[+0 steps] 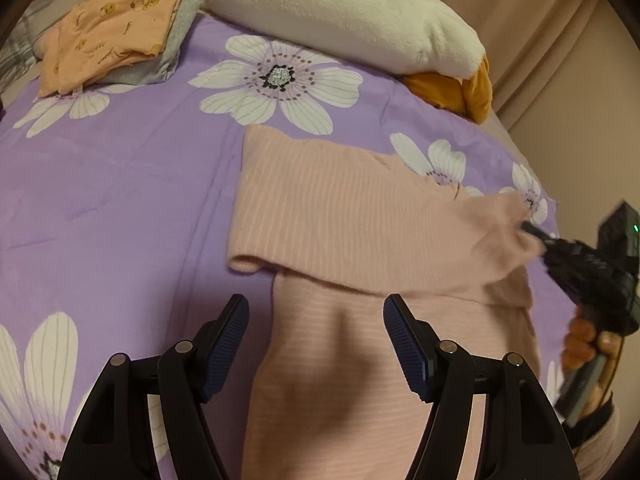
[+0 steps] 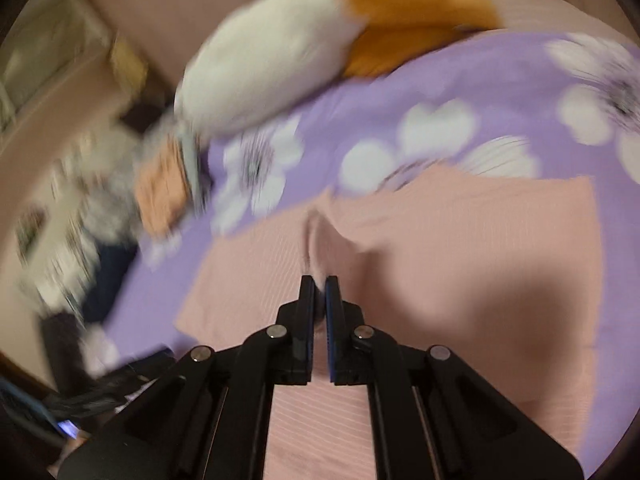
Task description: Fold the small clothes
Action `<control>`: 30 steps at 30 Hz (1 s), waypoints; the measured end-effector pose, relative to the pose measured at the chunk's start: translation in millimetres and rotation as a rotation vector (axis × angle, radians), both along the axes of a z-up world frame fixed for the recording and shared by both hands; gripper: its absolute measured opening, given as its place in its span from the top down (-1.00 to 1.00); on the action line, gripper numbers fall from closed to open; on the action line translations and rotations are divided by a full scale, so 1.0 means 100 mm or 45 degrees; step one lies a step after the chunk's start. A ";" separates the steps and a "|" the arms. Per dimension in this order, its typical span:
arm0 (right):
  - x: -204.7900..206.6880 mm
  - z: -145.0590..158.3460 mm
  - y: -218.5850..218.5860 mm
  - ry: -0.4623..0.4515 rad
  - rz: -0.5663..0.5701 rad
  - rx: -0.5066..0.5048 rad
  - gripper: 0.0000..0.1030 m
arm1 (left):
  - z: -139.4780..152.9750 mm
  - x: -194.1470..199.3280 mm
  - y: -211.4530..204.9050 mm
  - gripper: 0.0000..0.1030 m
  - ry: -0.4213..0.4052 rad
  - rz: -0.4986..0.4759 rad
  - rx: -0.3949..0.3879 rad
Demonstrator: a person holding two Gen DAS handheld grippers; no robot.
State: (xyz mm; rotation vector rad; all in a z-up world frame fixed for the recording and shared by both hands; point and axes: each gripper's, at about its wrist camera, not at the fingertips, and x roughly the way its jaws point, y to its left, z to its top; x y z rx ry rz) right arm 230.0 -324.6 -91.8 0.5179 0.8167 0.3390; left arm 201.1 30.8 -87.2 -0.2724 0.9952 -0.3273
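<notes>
Left hand-held gripper (image 1: 316, 344) spread above my pink ribbed knit garment (image 1: 344, 208) | right hand-held gripper (image 2: 319, 300) pinching its fold | purple flowered bedsheet (image 1: 120, 200) beneath

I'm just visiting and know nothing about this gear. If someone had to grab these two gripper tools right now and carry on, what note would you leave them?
Left gripper: open, holding nothing, hovering over the near part of the pink ribbed garment.
Right gripper: shut on a pinch of that garment's edge, mid-fold; its view is blurred.
The garment lies on the purple flowered bedspread, one part already folded over the rest.
Done: an orange printed piece lies folded on a grey one at the far corner.
Left: lay down the pinched edge, finish folding, probably add it to that stack.
</notes>
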 end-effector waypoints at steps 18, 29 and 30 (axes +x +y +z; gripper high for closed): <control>-0.46 -0.05 -0.86 -0.011 -0.312 -0.104 0.58 | -0.05 0.45 -0.54 -0.34 -0.024 -0.108 0.047; -0.28 -0.45 -0.55 0.122 -0.131 -0.241 0.66 | -0.31 0.50 -0.66 -0.34 -0.019 -0.128 0.176; -0.28 -0.48 -0.58 0.133 -0.140 -0.243 0.71 | -0.31 0.50 -0.66 -0.34 -0.020 -0.130 0.181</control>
